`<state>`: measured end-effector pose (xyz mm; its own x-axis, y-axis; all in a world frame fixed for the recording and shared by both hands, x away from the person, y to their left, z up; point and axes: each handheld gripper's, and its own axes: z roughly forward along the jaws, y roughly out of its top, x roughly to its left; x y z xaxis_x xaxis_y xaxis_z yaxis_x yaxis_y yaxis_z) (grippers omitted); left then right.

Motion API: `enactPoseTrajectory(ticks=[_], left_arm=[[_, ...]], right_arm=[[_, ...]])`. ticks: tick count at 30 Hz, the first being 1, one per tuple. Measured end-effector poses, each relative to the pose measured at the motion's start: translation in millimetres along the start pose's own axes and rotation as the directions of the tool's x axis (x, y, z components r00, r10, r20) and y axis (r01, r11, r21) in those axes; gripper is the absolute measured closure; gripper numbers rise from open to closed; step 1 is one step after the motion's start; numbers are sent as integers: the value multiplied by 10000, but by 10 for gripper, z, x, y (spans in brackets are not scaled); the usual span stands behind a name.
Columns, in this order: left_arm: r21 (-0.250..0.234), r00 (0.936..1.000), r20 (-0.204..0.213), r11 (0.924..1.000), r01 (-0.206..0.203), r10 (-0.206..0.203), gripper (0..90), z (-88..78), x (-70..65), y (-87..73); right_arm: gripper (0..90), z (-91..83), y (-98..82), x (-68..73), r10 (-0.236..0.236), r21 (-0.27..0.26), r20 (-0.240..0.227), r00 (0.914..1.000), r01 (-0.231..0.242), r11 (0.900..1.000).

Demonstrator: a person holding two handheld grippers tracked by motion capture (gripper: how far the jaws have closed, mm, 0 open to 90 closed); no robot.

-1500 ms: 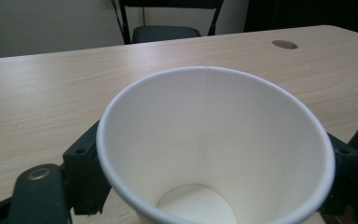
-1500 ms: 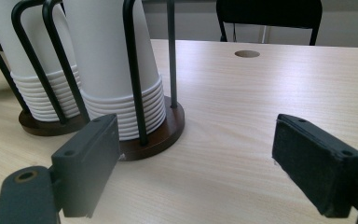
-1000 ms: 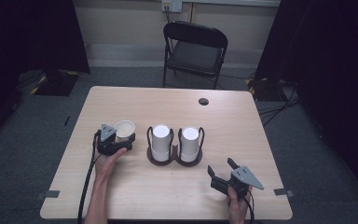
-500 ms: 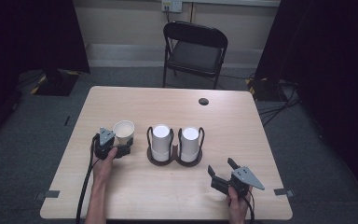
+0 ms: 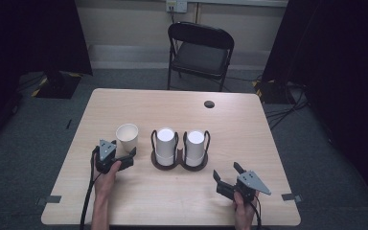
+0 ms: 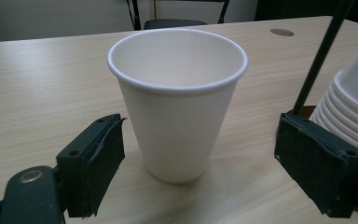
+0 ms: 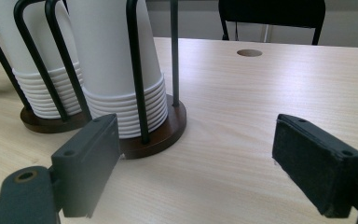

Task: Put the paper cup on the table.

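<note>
An upright white paper cup stands on the wooden table, left of a black wire holder. The holder carries two stacks of upside-down white cups. My left gripper is open just in front of the cup. In the left gripper view the cup stands between the spread pads without touching them. My right gripper is open and empty near the front right, aimed at the holder. In the right gripper view its nearer stack and wooden base are close ahead.
A black folding chair stands behind the table's far edge. A round cable hole lies in the tabletop at the far right of centre. Bare wood stretches right of the holder and along the front edge.
The left gripper was shut on the cup; now the cup stands on the table, the jaws have opened, and the gripper has drawn back toward the person. The right gripper has not moved.
</note>
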<state>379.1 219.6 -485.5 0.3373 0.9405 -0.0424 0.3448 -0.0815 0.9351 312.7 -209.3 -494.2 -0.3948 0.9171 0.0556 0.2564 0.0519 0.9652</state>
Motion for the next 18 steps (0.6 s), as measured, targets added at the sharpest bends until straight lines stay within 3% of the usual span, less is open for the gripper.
enactPoseTrajectory(ticks=[5,7,10,18], left_arm=[[-86,9999,-133,10000,34,-35,160,-83,-95,-39],[-49,9994,-218,9996,-276,275,160,-135,-189,-48],[-253,9997,13,9993,-259,259,159,-223,-265,-62],[-505,9990,122,9979,-414,421,158,-375,-430,-59]], right_arm=[[146,-2,-1,-5,8,-35,14,10000,-7,10000],[145,-2,-1,2,-15,-15,32,10000,15,10000],[146,-6,-4,-2,-16,-78,32,10000,17,10000],[145,11,3,4,-79,101,2,10000,79,9999]])
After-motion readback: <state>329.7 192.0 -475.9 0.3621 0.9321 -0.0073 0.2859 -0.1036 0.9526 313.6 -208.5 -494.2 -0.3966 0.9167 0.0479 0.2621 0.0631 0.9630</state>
